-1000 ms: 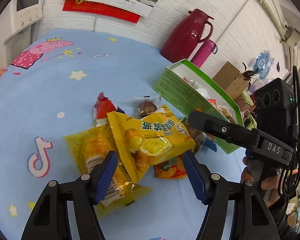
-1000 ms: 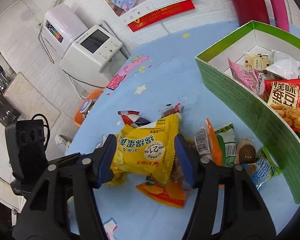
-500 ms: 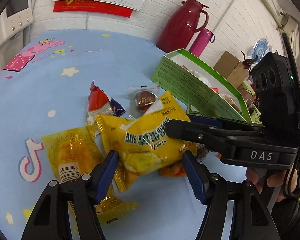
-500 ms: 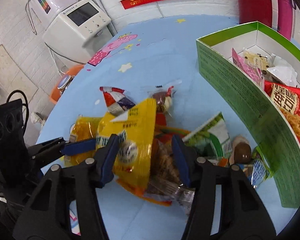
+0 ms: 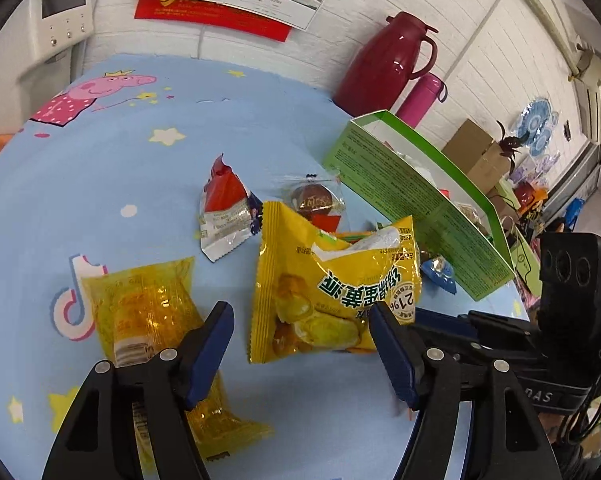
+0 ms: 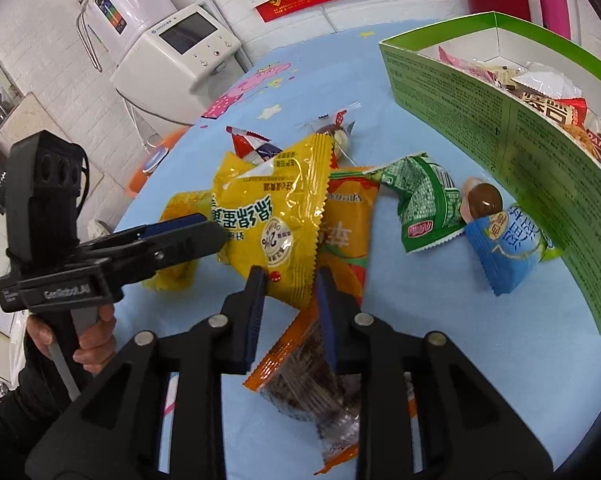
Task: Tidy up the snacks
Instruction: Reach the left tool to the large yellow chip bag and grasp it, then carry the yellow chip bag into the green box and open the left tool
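Observation:
A yellow snack bag (image 5: 332, 288) (image 6: 276, 220) stands tilted up on the blue tablecloth. My right gripper (image 6: 290, 312) is shut on its lower corner, and below its fingers lies a brown nut packet (image 6: 304, 376). The right gripper (image 5: 432, 320) enters the left wrist view from the right. My left gripper (image 5: 302, 344) is open, with its fingers on either side of the bag's near edge and nothing gripped. The left finger overlaps a clear yellow pack (image 5: 148, 312). The green box (image 5: 420, 200) (image 6: 480, 120) holds several snacks.
Loose snacks lie around: a red-silver packet (image 5: 224, 208), a wrapped chocolate cake (image 5: 314, 202), an orange pack (image 6: 348, 232), a green packet (image 6: 424, 204) and a blue packet (image 6: 504, 252). A red thermos (image 5: 384, 64) and pink bottle (image 5: 424, 96) stand by the wall.
The yellow bag has slid right off the clear yellow pack and tipped up. My right gripper's fingers have narrowed onto its corner. The left gripper stayed open.

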Demonstrator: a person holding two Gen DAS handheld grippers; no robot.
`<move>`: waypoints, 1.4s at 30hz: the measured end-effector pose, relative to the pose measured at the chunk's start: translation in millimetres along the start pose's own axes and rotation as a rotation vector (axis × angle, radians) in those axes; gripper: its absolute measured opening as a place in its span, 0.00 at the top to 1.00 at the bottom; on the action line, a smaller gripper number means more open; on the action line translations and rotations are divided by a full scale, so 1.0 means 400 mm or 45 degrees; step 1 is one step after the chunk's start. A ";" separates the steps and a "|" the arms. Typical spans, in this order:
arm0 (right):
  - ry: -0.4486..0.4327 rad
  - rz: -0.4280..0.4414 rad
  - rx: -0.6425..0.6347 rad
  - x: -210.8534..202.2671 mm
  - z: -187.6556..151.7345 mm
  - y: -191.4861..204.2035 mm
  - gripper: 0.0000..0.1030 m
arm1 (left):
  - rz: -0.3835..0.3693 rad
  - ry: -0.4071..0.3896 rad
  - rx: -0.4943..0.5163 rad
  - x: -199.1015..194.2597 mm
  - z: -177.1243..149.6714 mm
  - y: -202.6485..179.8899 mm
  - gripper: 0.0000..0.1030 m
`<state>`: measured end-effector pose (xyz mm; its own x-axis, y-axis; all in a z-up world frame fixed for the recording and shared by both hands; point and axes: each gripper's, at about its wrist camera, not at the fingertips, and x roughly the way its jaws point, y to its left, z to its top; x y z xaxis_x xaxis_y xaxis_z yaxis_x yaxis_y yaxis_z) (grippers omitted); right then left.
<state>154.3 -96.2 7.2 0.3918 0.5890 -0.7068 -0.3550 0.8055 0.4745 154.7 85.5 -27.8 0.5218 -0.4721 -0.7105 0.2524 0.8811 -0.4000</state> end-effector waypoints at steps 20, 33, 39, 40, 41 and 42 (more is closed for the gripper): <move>-0.076 0.017 0.099 0.010 0.015 -0.024 0.80 | 0.018 0.009 0.169 0.041 0.013 -0.091 0.57; -0.420 -0.004 0.062 -0.246 0.043 -0.042 0.80 | -0.100 -0.161 0.346 -0.053 0.139 -0.318 0.60; -0.529 -0.096 0.116 -0.308 0.078 -0.126 0.80 | -0.165 -0.148 0.432 0.025 0.222 -0.428 0.60; -0.539 -0.106 0.134 -0.311 0.082 -0.148 0.80 | -0.176 -0.136 0.435 0.045 0.234 -0.438 0.60; -0.545 -0.113 0.154 -0.316 0.082 -0.170 0.80 | -0.185 -0.122 0.439 0.071 0.246 -0.451 0.60; -0.548 -0.121 0.175 -0.316 0.085 -0.193 0.80 | -0.191 -0.108 0.444 0.096 0.255 -0.462 0.60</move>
<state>160.9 -230.6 77.9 0.7445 0.4622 -0.4817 -0.1963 0.8412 0.5037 211.1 -92.4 77.9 0.5199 -0.6051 -0.6029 0.5853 0.7664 -0.2645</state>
